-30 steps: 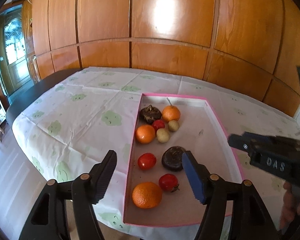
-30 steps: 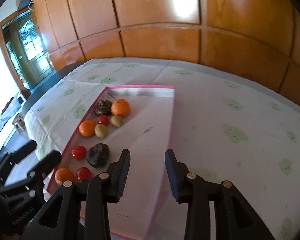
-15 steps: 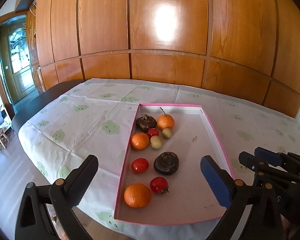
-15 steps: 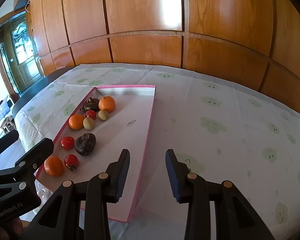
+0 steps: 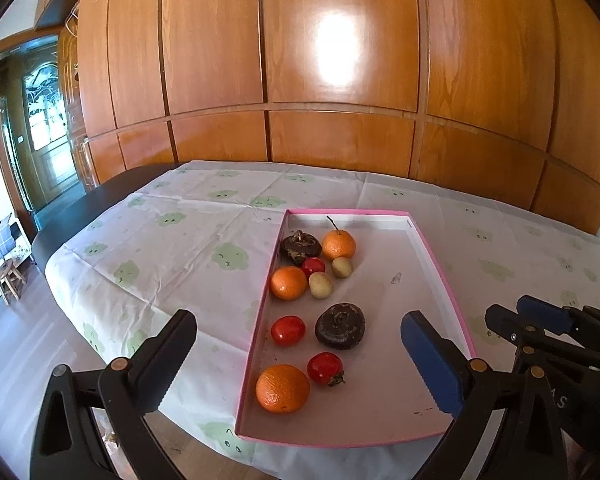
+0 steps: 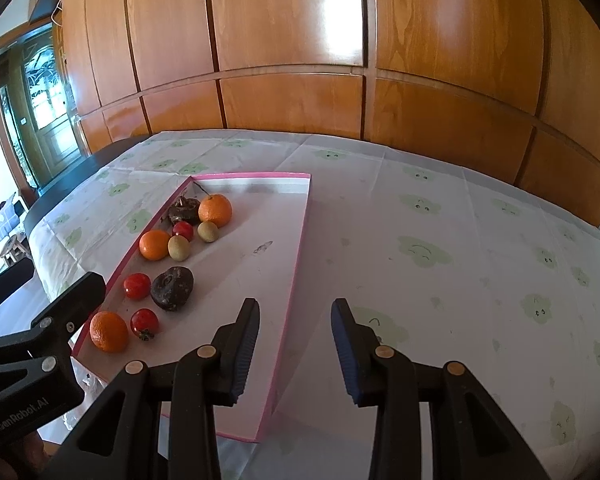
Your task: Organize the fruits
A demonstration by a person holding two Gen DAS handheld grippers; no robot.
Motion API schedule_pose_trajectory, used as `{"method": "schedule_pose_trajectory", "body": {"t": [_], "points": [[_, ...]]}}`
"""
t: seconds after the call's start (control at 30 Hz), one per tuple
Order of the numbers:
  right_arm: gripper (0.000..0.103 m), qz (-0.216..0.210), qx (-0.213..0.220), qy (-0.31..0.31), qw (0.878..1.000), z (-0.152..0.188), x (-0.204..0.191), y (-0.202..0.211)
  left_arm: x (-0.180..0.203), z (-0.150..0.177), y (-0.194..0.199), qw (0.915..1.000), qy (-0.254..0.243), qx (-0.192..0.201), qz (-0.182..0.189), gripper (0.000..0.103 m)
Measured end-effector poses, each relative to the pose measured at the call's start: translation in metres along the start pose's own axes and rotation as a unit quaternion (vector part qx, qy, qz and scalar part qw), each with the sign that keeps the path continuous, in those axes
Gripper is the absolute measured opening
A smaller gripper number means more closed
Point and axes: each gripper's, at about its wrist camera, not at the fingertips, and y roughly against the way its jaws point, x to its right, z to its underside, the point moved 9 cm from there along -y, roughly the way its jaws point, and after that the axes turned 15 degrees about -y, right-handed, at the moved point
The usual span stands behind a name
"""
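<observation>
A pink-rimmed tray (image 5: 440, 272) (image 6: 296, 264) lies on the table and holds several fruits along its left side: three oranges, the nearest (image 5: 283, 388) (image 6: 108, 331) at the front left corner, three red tomatoes (image 5: 288, 330), two small green fruits (image 5: 321, 285), and two dark brown fruits (image 5: 340, 325) (image 6: 172, 282). My left gripper (image 5: 300, 364) is wide open and empty, held back above the tray's near end. My right gripper (image 6: 294, 344) is open and empty, above the tray's right rim at the near end.
A white tablecloth (image 6: 440, 248) with green prints covers a dark table (image 5: 80, 208). A wooden panel wall (image 5: 340, 80) stands behind the table. A door (image 5: 40, 128) and a small stool (image 5: 8, 280) are at the far left. The right gripper's body shows at the right of the left wrist view (image 5: 556, 332).
Both grippers have pulled back and up from the tray, so more of the table shows. The left gripper's jaws have opened much wider. The fruits have not moved.
</observation>
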Motion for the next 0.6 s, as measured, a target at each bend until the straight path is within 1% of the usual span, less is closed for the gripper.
{"method": "schedule_pose_trajectory", "body": {"t": [0.4,0.6], "points": [[0.038,-0.003,0.004,0.009,1.000,0.0002,-0.0038,0.0006,-0.0066,0.0037,-0.0040,0.9998,0.014,-0.006,-0.009,0.103],[0.038,-0.004,0.008,0.017,1.000,0.0004,-0.0069,0.0032,-0.0098,0.0031,-0.0029,0.9997,0.016,-0.003,-0.017,0.103]]}}
